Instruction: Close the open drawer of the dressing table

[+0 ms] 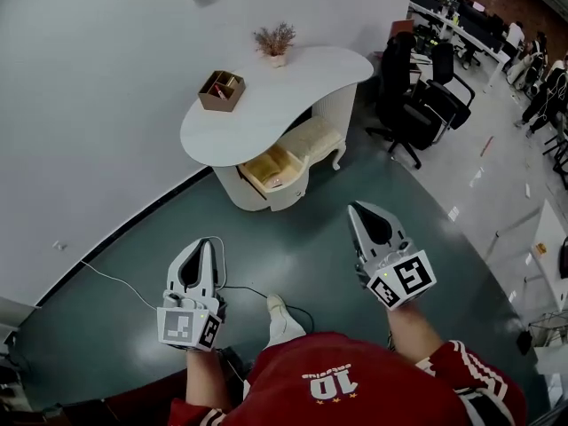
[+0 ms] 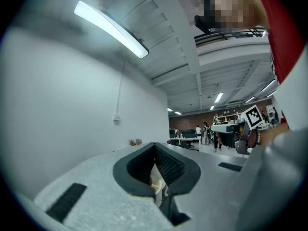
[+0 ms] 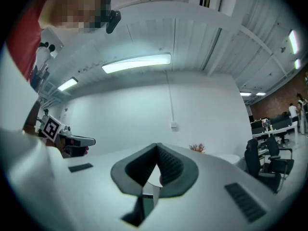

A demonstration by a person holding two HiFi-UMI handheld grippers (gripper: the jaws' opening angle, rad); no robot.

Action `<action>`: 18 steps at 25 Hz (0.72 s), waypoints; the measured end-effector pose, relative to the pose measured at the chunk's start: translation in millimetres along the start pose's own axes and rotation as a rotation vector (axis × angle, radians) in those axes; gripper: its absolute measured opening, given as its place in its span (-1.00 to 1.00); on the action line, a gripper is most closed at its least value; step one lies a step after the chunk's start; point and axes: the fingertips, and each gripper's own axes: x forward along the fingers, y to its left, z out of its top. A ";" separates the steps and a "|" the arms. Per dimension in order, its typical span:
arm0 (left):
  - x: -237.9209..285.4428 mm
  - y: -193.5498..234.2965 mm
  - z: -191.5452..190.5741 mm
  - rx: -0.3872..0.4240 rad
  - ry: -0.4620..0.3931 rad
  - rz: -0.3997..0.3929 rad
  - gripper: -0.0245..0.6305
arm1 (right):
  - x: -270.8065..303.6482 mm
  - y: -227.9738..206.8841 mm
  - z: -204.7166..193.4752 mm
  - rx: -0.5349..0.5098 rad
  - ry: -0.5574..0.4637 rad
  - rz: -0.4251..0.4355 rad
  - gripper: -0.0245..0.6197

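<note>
Two grippers in shot, and both are well short of the dressing table, out over the grey-green floor on the near side of it. Left gripper: jaws together, tips meeting, nothing between them. Right gripper: same story, jaws closed tight and empty, pointing roughly toward the table. Neither one touches anything.

Now the table itself, with its white curved top, backs against the white wall. The open drawer juts out from the table's front, below the top, on the side facing the grippers; its pale yellowish inside is plain to see from the head view, though what lies in it is too small to tell. On the table's top, toward its left end, sits a small brown box. At the table's back edge, by the wall, there is a little pot of dried plant. A cushioned stool is tucked under the table, just right of the drawer. Black office chairs stand off to the table's right.
</note>
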 end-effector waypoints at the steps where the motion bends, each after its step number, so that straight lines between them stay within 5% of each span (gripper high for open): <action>1: 6.9 8.6 -2.1 0.001 0.001 -0.004 -0.93 | 12.6 -0.4 -1.6 -0.006 0.002 -0.003 -0.91; 14: 73.7 95.0 -13.5 -0.051 -0.009 -0.115 -0.93 | 147.8 19.4 -21.0 -0.018 0.064 0.004 -0.88; 18: 85.0 114.2 -15.3 -0.043 -0.014 -0.152 -0.93 | 171.3 35.2 -33.2 -0.062 0.142 0.052 -0.22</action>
